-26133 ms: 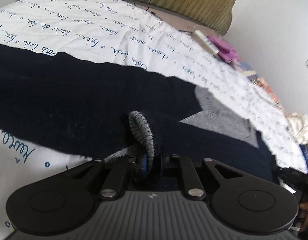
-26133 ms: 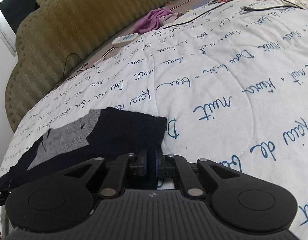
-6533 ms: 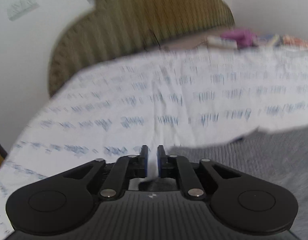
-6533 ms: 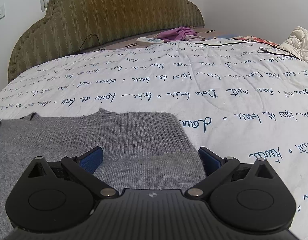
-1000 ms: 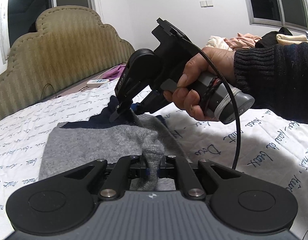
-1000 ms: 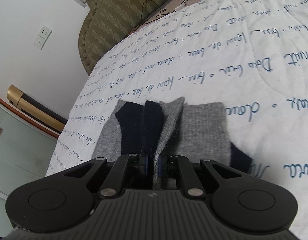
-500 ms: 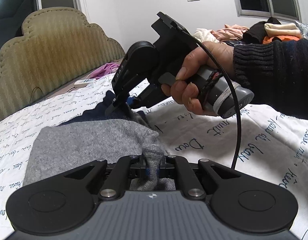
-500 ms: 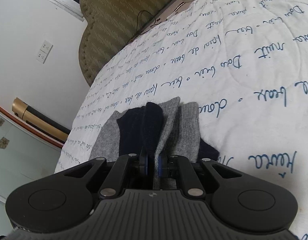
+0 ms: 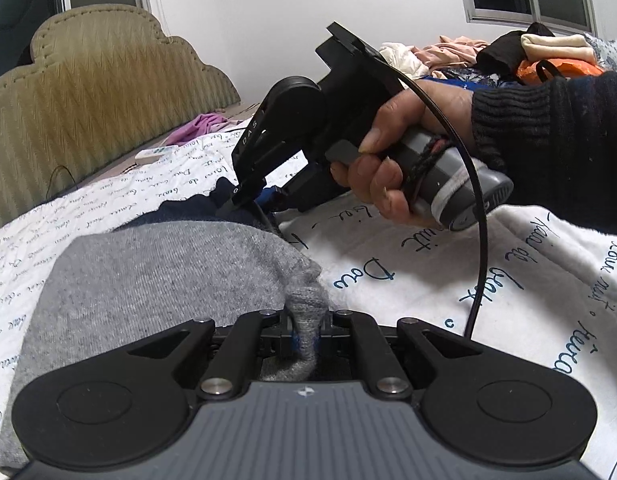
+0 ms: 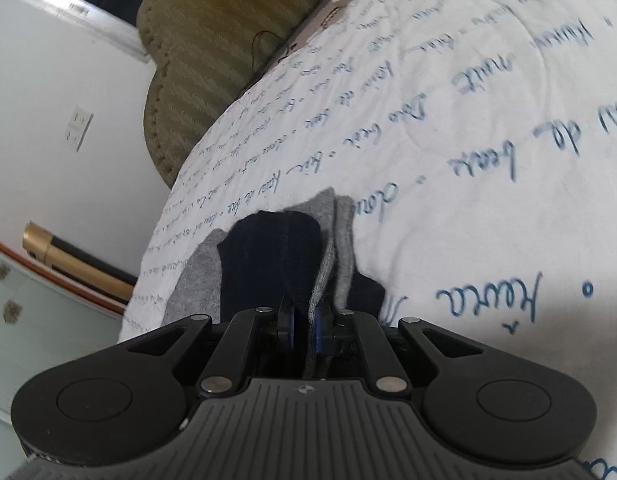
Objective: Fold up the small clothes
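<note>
A grey and navy knitted sweater (image 9: 160,276) lies partly folded on the white bedspread (image 9: 448,280). My left gripper (image 9: 306,330) is shut on a bunched grey corner of it at the near edge. Beyond it, a person's hand (image 9: 388,152) holds my right gripper (image 9: 252,202) low over the sweater's far side. In the right wrist view, the right gripper (image 10: 304,324) has a grey and navy edge of the sweater (image 10: 268,256) between its blue pads (image 10: 318,328). Its jaws are closing tight on that edge.
An olive padded headboard (image 9: 100,92) stands at the back. A purple garment (image 9: 204,124) and a white remote (image 9: 154,153) lie near it. Piled clothes (image 9: 528,56) sit at the far right. A black cable (image 9: 478,200) hangs from the right gripper.
The right gripper has rolled and come lower toward the bed with the sweater's edge still in it. The grey fold lies flatter. The left gripper has hardly moved.
</note>
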Action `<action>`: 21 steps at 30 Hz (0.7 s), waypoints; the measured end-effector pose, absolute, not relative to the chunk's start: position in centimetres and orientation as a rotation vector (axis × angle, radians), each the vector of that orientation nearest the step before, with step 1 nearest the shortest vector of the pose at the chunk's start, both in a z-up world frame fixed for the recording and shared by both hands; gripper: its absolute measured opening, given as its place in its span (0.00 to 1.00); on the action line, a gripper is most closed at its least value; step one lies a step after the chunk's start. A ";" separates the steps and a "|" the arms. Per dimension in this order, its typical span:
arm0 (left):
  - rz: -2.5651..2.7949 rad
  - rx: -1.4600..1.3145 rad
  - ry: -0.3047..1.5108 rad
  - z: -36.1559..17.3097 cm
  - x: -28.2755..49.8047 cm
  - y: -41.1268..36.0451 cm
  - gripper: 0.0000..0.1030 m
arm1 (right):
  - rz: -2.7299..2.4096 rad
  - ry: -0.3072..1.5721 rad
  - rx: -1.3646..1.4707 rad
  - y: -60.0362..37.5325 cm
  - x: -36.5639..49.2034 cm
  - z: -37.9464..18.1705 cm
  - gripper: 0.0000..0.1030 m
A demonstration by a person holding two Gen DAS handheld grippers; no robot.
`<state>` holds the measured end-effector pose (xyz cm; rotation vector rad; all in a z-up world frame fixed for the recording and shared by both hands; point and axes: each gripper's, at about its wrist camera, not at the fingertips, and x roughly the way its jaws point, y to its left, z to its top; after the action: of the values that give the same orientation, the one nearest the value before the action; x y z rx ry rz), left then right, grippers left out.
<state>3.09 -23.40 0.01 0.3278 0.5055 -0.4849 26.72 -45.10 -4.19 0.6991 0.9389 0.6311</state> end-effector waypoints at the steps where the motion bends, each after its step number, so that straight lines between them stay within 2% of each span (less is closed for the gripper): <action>1: -0.490 0.329 0.514 -0.2 3.3 -23.4 0.06 | 0.628 0.939 0.706 -45.2 26.7 -4.4 0.09; 5: -0.550 0.305 0.513 0.8 3.4 -22.1 0.11 | 0.602 0.937 0.706 -45.0 26.4 -4.8 0.16; 7: -0.611 0.276 0.490 2.5 3.1 -20.1 0.14 | 0.589 0.927 0.714 -45.1 26.0 -4.3 0.29; 8: -0.629 0.240 0.470 3.6 3.0 -18.6 0.19 | 0.579 0.918 0.715 -45.3 25.6 -3.7 0.33; 10: -0.621 0.151 0.439 5.4 3.3 -14.8 0.47 | 0.576 0.854 0.711 -46.1 24.7 -1.9 0.42; 11: -0.590 0.100 0.428 6.1 4.1 -13.3 0.72 | 0.572 0.815 0.714 -46.7 24.3 -1.1 0.43; 12: -0.539 0.040 0.412 6.7 5.1 -11.6 0.80 | 0.560 0.786 0.717 -47.2 24.0 -0.4 0.43; 17: -0.292 -0.188 0.484 7.8 12.3 -6.4 0.79 | 0.524 0.800 0.661 -46.4 24.8 0.8 0.43; 21: -0.239 -0.401 0.701 6.0 18.9 -7.7 0.78 | 0.509 0.844 0.593 -43.9 26.5 0.1 0.43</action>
<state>18.89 -7.72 6.03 -0.4014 0.7009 -0.2385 26.47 -43.92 0.06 0.5926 0.8435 0.5091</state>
